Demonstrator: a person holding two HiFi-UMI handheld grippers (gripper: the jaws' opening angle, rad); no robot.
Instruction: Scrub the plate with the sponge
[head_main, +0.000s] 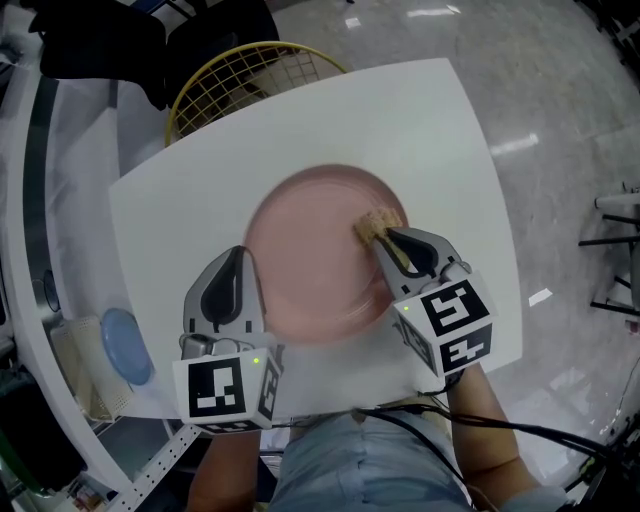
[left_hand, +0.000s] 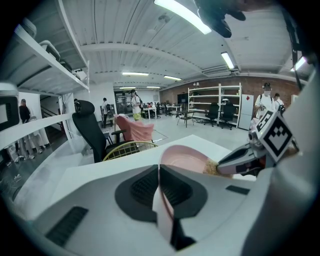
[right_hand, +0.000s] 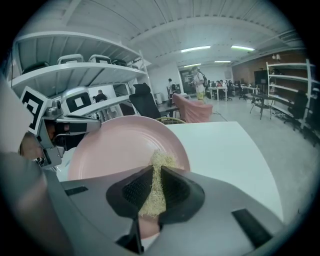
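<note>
Plate (head_main: 300, 265), pink, on white surface (head_main: 300, 120): left rim pinched by left tongs (head_main: 238, 252). Sponge (head_main: 377, 222) clamped lengthwise in right tongs (head_main: 386, 238), tip pointed away, pressed on plate's right side.

We find ourselves in a large open-plan office or lab: a black swivel office chair (left_hand: 90, 125), open white metal shelving racks (left_hand: 210, 102), long ceiling strip lights (left_hand: 181, 15), a red brick back wall (left_hand: 175, 93).

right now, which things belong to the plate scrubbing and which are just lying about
In the job:
pink plate
fibrous sponge, in right gripper
left gripper, clamping the plate's rim

Lying about:
yellow wire basket
blue disc
black office chair
</note>
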